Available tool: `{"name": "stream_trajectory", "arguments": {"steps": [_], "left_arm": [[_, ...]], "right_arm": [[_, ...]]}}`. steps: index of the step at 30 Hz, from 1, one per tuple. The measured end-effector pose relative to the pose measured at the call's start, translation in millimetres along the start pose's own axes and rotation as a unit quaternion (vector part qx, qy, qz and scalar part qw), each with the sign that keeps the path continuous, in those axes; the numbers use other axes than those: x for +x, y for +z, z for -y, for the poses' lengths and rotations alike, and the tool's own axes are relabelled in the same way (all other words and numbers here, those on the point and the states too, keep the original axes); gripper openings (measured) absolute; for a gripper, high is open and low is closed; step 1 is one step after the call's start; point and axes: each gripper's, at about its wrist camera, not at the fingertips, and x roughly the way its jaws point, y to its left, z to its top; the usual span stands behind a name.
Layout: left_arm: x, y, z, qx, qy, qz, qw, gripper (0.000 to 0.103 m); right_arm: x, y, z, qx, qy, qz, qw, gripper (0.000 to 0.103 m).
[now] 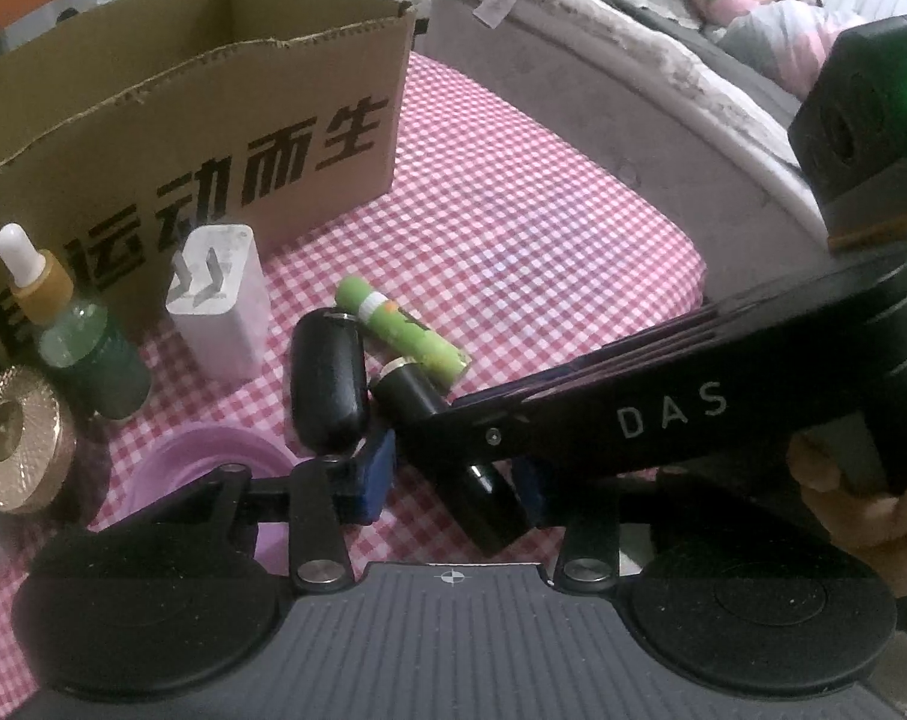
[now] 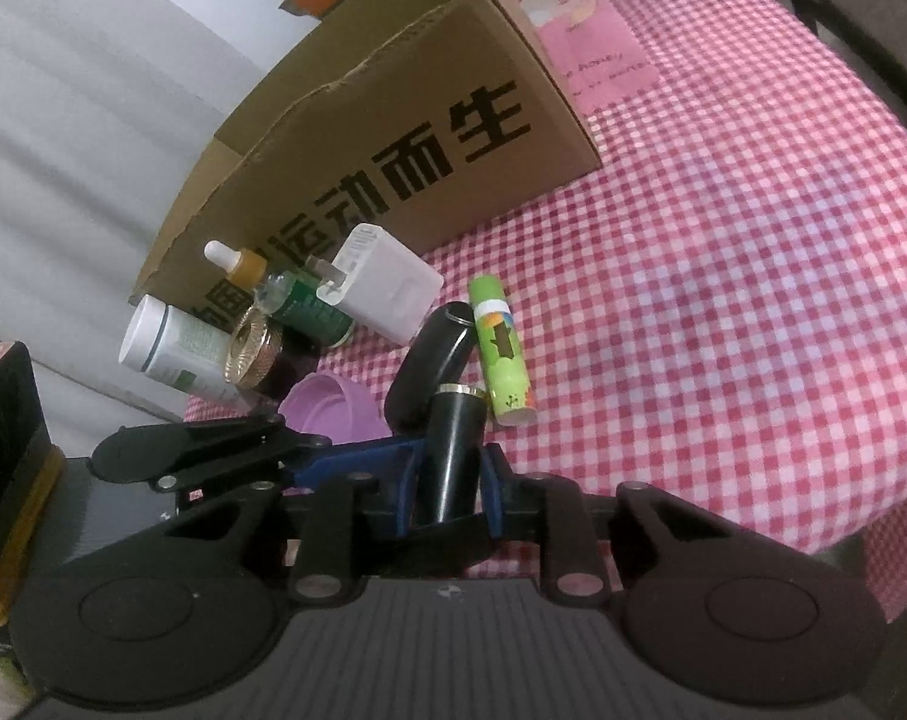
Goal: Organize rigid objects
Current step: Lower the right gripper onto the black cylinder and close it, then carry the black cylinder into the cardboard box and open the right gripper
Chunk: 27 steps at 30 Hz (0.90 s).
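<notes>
Both grippers clamp the black tube (image 2: 453,456) near the checkered bed's (image 2: 723,300) edge: right gripper (image 2: 450,480), left gripper (image 1: 453,480). White bottle (image 2: 165,348) shows only in right view; hand (image 1: 861,504) only in left.

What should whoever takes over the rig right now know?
Right gripper: shut on the black tube.
Left gripper: jaws narrowed around the same tube's near end; contact unclear.
In front of the cardboard box: green stick, black fob, white charger, dropper bottle, gold-lidded jar, purple dish.
Done: cannot tell, as the box's inside is hidden.
Left: probably box the tube, then the rest.
</notes>
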Motion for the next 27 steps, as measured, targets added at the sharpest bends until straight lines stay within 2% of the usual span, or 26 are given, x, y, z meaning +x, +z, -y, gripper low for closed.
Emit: {"name": "stream_trajectory", "arguments": {"steps": [7, 16, 22, 27], "left_arm": [[-13.4, -4.3, -0.3, -0.004, -0.003, 0.020, 0.9998, 0.031], [-67.0, -8.9, -1.3, -0.010, 0.006, 0.089, 0.9960, 0.030], [-120.2, 3.0, -12.8, -0.013, 0.036, 0.157, 0.9869, 0.030], [-161.5, 25.2, -31.8, -0.019, 0.071, 0.206, 0.9757, 0.030]], "right_arm": [[-0.2, -1.2, -6.2, 0.003, -0.007, 0.012, 1.000, 0.025], [-20.9, -3.2, -45.8, -0.032, -0.012, 0.049, 0.998, 0.025], [-39.6, 9.4, -97.6, -0.090, -0.004, 0.091, 0.992, 0.025], [-50.8, 36.5, -147.8, -0.146, 0.019, 0.125, 0.981, 0.025]]}}
